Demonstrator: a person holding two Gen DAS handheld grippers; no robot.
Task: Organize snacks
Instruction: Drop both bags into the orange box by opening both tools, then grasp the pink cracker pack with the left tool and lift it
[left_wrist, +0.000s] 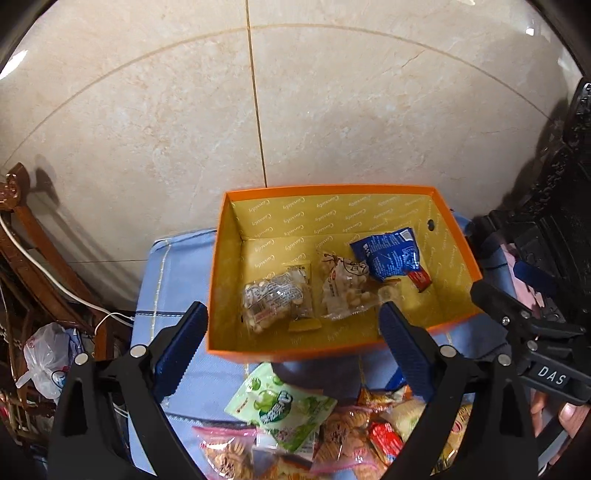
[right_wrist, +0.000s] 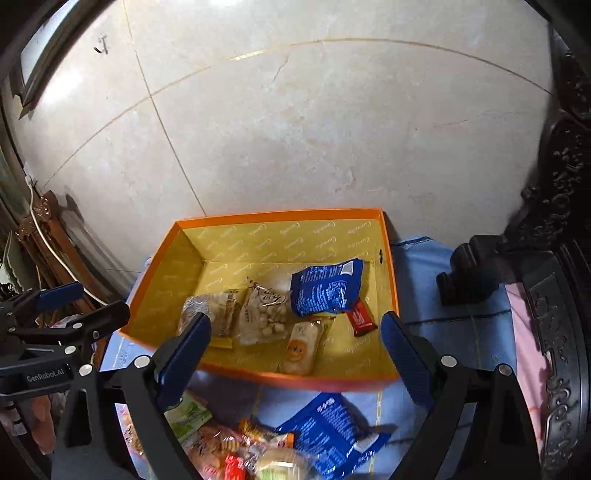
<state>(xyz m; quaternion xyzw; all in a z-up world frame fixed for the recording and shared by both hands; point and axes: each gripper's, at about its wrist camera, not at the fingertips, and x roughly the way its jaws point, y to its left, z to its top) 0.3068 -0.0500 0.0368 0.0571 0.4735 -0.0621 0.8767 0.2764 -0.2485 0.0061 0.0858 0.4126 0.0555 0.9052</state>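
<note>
Now both tongs stand wide apart with nothing between their pads. Beyond the left gripper (left_wrist: 291, 332), whose left pad sits just outside the near left corner of the orange box (left_wrist: 458, 236), two clear bags of nuts (left_wrist: 273, 299) lie side by side on the yellow floor of the box, straight ahead between the fingers. Farther right, past its right pad, a blue packet (left_wrist: 388, 254) leans over a small red bar (left_wrist: 419, 277). Below its fingers a green packet (left_wrist: 280, 410) tops a heap of loose snacks on the blue cloth (left_wrist: 177, 266). The right gripper (right_wrist: 295, 343) hovers over the near wall of the box, a round biscuit pack (right_wrist: 301, 349) between its fingers on the box floor. Beneath it, a second blue packet (right_wrist: 328, 432) lies on the cloth.
</note>
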